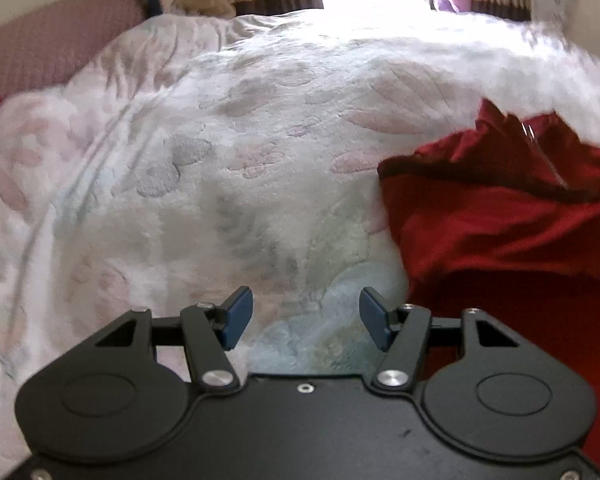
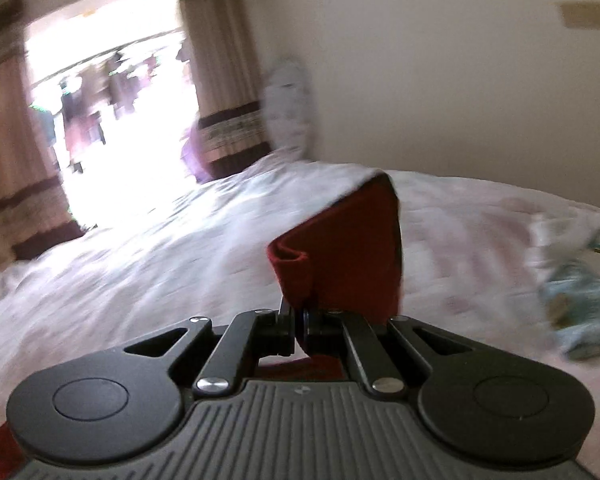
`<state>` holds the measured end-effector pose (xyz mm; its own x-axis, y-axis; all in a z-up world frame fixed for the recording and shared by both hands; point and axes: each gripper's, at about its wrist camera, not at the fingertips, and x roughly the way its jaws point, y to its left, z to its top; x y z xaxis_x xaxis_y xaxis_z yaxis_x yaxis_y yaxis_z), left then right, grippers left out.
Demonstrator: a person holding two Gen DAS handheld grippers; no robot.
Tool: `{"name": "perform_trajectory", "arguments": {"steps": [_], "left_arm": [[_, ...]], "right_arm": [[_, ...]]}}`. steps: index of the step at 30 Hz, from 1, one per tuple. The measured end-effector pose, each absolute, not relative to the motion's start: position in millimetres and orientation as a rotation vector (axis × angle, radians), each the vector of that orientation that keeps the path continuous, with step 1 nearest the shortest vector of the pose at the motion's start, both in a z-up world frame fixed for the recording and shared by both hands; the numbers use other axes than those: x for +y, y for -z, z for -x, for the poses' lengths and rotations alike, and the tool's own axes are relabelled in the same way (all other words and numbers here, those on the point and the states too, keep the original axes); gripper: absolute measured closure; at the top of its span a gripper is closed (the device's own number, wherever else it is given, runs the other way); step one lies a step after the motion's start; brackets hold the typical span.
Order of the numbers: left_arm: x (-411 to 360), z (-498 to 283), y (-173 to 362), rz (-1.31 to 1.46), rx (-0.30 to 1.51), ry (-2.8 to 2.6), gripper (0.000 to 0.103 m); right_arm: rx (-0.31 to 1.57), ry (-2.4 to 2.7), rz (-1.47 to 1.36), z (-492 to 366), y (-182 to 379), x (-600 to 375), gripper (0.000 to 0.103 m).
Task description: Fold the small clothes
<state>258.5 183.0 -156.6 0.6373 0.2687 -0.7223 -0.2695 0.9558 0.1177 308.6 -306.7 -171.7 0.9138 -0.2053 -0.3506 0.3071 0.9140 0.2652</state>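
A red garment (image 1: 500,224) lies crumpled on the white flowered bedspread (image 1: 228,140) at the right of the left wrist view. My left gripper (image 1: 306,316) hovers open over the bedspread just left of the garment, its blue pads (image 1: 238,316) holding nothing. In the right wrist view my right gripper (image 2: 299,328) is shut on an edge of the red garment (image 2: 348,248), which stands up lifted above the fingers with a folded hem at its left. The view is blurred by motion.
A pink bolster (image 1: 56,48) and piled fabrics lie at the far left of the bed. Brown striped curtains (image 2: 224,92) frame a bright opening beyond the bed. Light blue small clothes (image 2: 580,304) lie at the right. A pale wall (image 2: 440,72) runs along the bed's right side.
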Motion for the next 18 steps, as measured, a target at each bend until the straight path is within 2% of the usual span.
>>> {"name": "perform_trajectory", "arguments": {"steps": [8, 16, 18], "left_arm": [[202.0, -252.4, 169.6, 0.036, 0.824, -0.334, 0.042], [216.2, -249.2, 176.1, 0.088, 0.845, -0.316, 0.042], [218.7, -248.6, 175.2, 0.092, 0.841, -0.314, 0.042]], "right_arm": [[0.397, 0.034, -0.217, -317.6, 166.6, -139.8, 0.100], [0.513, -0.216, -0.137, -312.2, 190.4, 1.5, 0.099], [0.579, -0.246, -0.086, -315.1, 206.8, 30.6, 0.093]]}}
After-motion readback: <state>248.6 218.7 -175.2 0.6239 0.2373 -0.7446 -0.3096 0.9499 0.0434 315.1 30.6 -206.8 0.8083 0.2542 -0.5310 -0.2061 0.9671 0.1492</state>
